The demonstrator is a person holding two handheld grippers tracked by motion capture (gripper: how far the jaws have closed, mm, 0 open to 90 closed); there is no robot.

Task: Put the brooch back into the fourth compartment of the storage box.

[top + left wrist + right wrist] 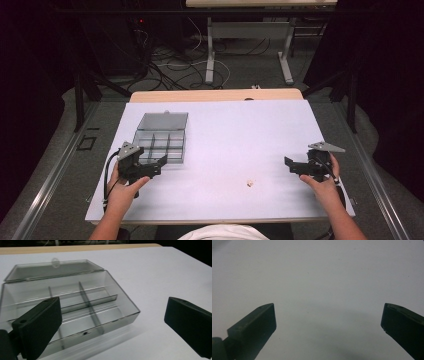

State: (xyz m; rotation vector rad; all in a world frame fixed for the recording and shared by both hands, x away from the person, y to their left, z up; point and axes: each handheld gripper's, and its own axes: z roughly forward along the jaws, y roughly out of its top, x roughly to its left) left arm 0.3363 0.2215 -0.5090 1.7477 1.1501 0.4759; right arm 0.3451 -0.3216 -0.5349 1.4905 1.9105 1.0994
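Hands low over white table cover, one at each side, forearms in from the near edge. Left hand wrapped around black two-jaw left gripper, grey three-cornered plate on top, cable trailing back along the wrist; tool pointed forward and slightly toward the middle. Jaws spread wide, nothing between them, plain in the left gripper view. Right hand likewise closed on black two-jaw right gripper, pointed inward toward the table's centre, level with the surface. Jaws wide apart too, bare white surface between them in the right gripper view.

Clear plastic compartment box with hinged lid thrown back, flat on the cover, just ahead of the left gripper; near edge of the box right beside the jaw tips, contact not clear from above. Same box in the left gripper view, straight ahead and to the left, partly behind the left jaw, dividers visible inside. Small pale cube-like piece on the cover between the two tools, nearer the right gripper, apart from its jaws, well away from the box.
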